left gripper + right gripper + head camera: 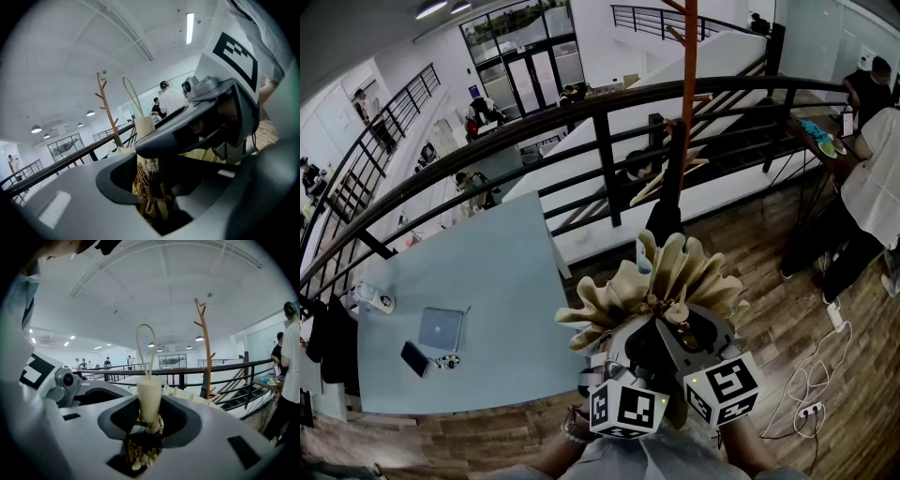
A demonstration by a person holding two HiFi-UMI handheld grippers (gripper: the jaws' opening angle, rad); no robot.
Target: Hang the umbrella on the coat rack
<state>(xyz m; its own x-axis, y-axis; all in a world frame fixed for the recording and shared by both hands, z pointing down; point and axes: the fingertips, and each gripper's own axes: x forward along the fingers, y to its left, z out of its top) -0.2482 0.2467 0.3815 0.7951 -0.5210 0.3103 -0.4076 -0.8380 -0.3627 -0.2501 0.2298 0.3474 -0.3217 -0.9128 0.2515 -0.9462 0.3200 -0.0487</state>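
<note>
A folded cream umbrella [670, 277] is held upright in front of me, its pleated canopy fanning out above both grippers. My left gripper [630, 339] is shut on the umbrella's bunched fabric and ribs [151, 194]. My right gripper [694, 333] crosses just over the left and is shut on the umbrella at the base of its cream handle [149, 397]. A thin loop strap [145, 345] sticks up from that handle. The orange-brown coat rack [689, 103] stands ahead by the railing; its branched top [202, 315] shows right of the handle, apart from the umbrella.
A black metal railing [600, 141] runs across behind the coat rack, with stairs beyond. A light blue table [497, 272] at the left carries a laptop [441, 328] and a phone [414, 358]. A person [877, 183] stands at the right. Cables and a power strip [811, 410] lie on the wood floor.
</note>
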